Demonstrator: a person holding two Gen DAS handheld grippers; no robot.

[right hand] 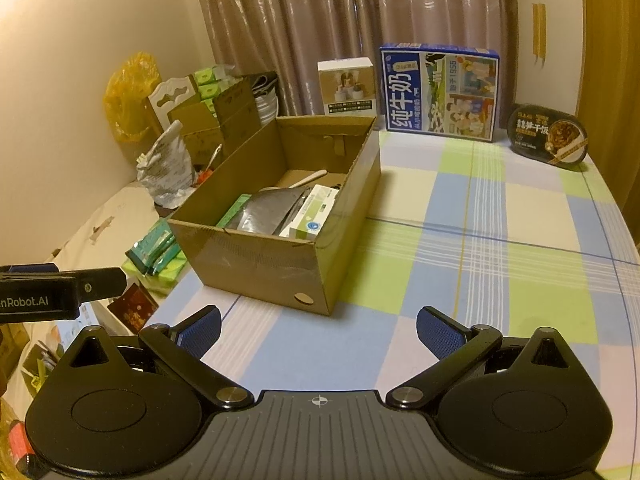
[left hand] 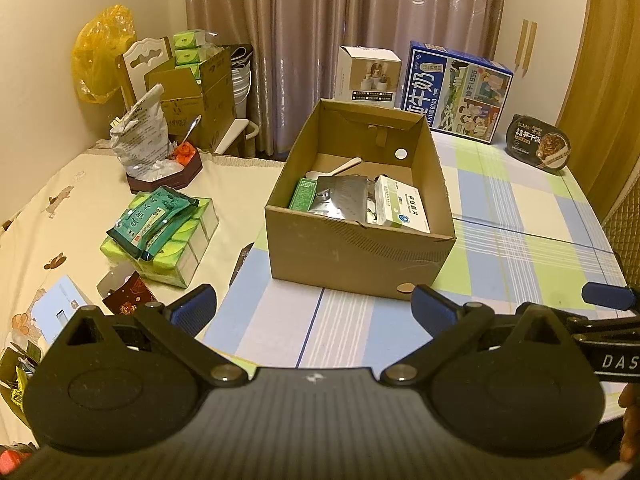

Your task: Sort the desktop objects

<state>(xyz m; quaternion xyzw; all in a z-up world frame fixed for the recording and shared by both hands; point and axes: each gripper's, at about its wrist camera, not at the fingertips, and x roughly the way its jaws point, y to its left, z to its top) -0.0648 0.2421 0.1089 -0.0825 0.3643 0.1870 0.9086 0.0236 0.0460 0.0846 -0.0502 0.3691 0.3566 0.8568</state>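
An open cardboard box [left hand: 352, 256] stands on the checked tablecloth; it also shows in the right wrist view [right hand: 256, 260]. Inside lie a green box [left hand: 303, 194], a silver pouch [left hand: 340, 198], a white medicine box [left hand: 402, 206] and a white spoon [left hand: 344, 167]. My left gripper [left hand: 314, 306] is open and empty, just in front of the box. My right gripper [right hand: 319, 328] is open and empty, in front of the box's right corner. Teal packets [left hand: 154, 220] lie on green tissue packs [left hand: 176, 248] left of the box.
A blue milk carton [left hand: 456, 90], a white product box [left hand: 368, 74] and a black meal bowl [left hand: 538, 142] stand at the table's far edge. A crumpled bag in a dark tray [left hand: 144, 144], cartons and a yellow bag [left hand: 100, 52] crowd the left. Small packets [left hand: 128, 296] lie at near left.
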